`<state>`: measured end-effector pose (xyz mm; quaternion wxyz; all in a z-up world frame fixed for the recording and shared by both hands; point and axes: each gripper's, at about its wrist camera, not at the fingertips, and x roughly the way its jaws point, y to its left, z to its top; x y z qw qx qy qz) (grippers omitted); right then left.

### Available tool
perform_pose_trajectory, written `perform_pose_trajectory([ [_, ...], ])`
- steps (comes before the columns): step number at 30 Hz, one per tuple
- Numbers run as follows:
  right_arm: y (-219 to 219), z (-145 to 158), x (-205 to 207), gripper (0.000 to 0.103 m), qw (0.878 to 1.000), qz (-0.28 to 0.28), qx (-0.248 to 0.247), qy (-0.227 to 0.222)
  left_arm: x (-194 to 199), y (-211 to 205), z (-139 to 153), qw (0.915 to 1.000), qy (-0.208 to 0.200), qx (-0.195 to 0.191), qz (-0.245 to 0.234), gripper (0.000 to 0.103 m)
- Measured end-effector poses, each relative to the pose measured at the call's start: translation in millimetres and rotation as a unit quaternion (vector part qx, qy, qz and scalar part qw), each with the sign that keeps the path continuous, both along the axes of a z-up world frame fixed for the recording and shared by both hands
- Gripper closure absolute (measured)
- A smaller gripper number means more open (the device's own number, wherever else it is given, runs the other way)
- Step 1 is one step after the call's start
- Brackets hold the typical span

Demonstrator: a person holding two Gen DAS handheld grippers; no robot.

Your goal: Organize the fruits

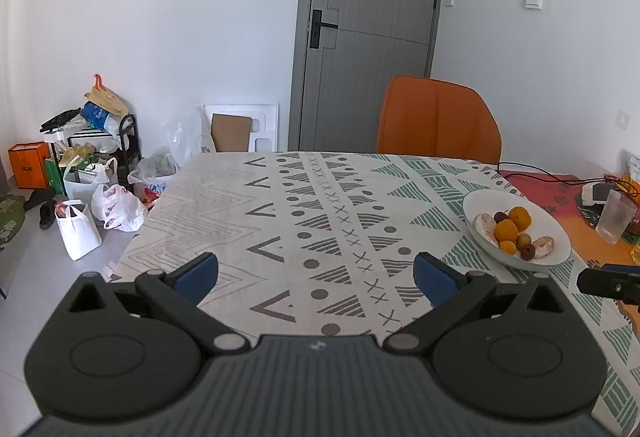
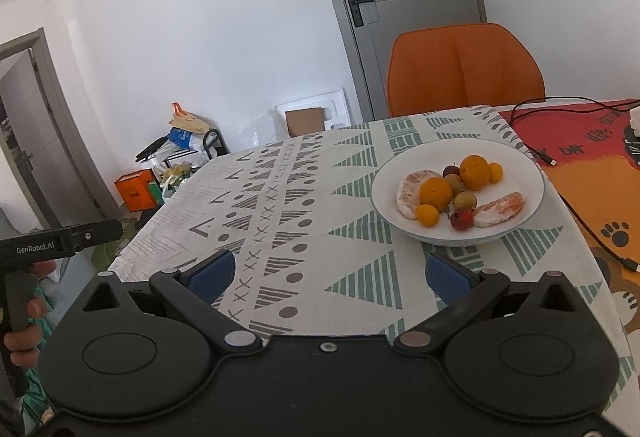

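A white plate sits on the patterned tablecloth, holding oranges, small red and green fruits and peeled citrus pieces. In the left wrist view the plate is at the right, fruit on it. My left gripper is open and empty over the cloth, left of the plate. My right gripper is open and empty, just in front of the plate. The left gripper's handle shows at the right wrist view's left edge.
An orange chair stands behind the table by a grey door. A glass, a charger and black cables lie on an orange mat at the right. Bags and a rack crowd the floor at the left.
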<state>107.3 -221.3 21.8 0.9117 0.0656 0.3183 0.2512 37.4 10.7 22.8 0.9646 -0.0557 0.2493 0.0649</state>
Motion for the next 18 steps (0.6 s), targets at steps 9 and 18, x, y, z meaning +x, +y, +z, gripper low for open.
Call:
perform_pose_trajectory([
  [9,0.3,-0.4,0.8,0.0,1.0,0.001,-0.003,-0.001,1.5,-1.3,-2.8,1.0,0.005,-0.001,-0.003,0.0],
  [18,-3.8,-0.5,1.6,0.0,1.0,-0.005,0.0,-0.002,1.9,-1.3,-2.8,1.0,0.007,-0.002,-0.005,0.0],
])
